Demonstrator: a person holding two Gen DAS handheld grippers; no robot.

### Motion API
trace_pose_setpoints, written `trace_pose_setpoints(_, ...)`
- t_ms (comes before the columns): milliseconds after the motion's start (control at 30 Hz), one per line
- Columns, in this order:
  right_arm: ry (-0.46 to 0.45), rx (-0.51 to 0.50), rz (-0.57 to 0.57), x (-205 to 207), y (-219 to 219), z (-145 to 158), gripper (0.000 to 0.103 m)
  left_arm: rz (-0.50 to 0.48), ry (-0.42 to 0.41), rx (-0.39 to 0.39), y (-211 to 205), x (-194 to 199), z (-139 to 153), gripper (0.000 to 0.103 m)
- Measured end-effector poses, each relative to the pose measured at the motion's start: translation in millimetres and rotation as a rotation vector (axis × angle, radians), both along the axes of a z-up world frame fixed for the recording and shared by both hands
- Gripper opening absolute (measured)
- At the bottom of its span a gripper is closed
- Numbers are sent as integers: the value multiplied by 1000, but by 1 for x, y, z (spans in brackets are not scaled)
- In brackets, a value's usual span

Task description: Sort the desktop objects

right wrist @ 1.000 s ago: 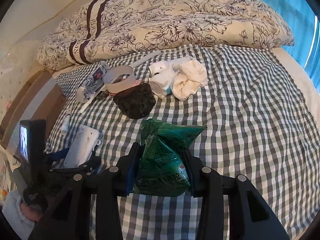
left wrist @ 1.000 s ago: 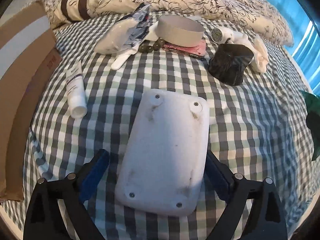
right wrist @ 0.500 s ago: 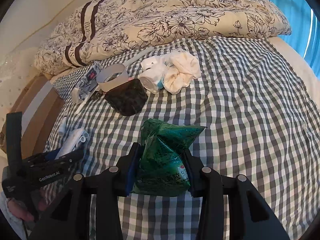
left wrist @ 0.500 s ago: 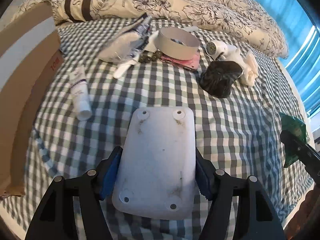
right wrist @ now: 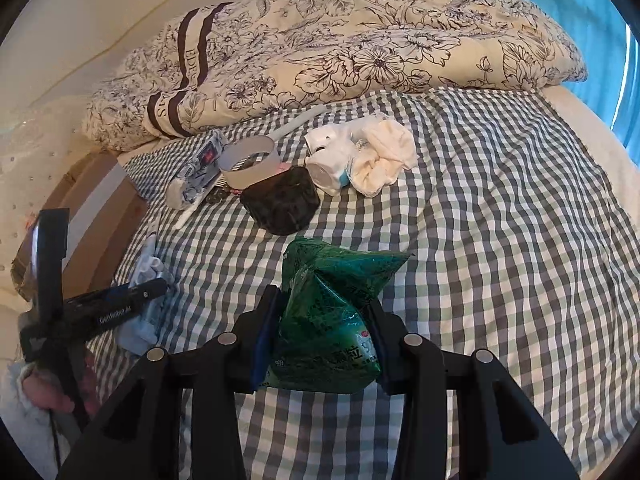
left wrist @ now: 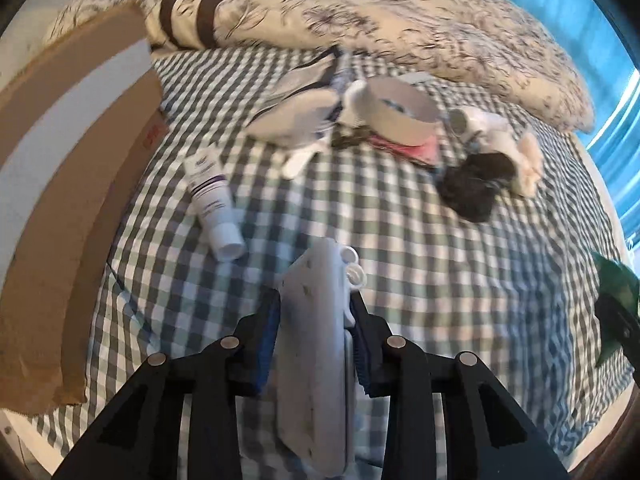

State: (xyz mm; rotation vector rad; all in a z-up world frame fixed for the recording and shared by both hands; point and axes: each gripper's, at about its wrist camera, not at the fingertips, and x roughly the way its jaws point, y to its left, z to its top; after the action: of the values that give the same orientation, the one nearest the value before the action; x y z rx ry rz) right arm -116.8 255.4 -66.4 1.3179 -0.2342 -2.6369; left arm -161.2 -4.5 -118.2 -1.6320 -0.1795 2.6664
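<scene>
White plastic, a flat device (left wrist: 316, 344) turned on edge, was clamped between the blue pads of the left gripper (left wrist: 314, 332) above the checked bedspread (left wrist: 400, 248). A green packet (right wrist: 328, 320) was pinched in the closed right gripper (right wrist: 324, 332), likewise over the bedspread. A white tube (left wrist: 214, 200) was seen lying ahead and left of the device, near a cardboard box (left wrist: 80, 200). Farther back, a black pouch (right wrist: 282, 206), a roll of tape (right wrist: 250, 160) and a white cloth (right wrist: 380, 156) were clustered below the floral duvet (right wrist: 340, 48).
</scene>
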Motion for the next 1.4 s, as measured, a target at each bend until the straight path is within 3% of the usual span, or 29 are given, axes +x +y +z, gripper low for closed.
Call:
trace_pose_setpoints(200,-6,1,4,-1,-4,-2,40,-3,-56,6,-2,1,-20,33)
trace_pose_setpoints(400,-4,-2,14,3,-10,0,40,18,-14,-95,8,10,-8,25)
trace_pose_setpoints(567,8,6,41,10,-25,12,40,-12,41,-139,21,25,17,25)
trace_pose_setpoints(800,59,8,93,22,-61,49,40,-26,133,-127,17,37,77,25)
trace_pose_setpoints(967,125,-25,140,20,-102,90,40,-22,195,-108,-18,40,130,26)
trace_pose_setpoints(1133,170,-52,242,9,-170,125,40,40,249,-98,-80,43,172,26)
trace_pose_setpoints(1300,180,-84,354,-3,-242,144,40,116,254,-152,-139,43,186,26)
trace_pose_setpoints(1400,177,-95,423,-14,-285,150,40,159,254,-145,-174,46,184,26)
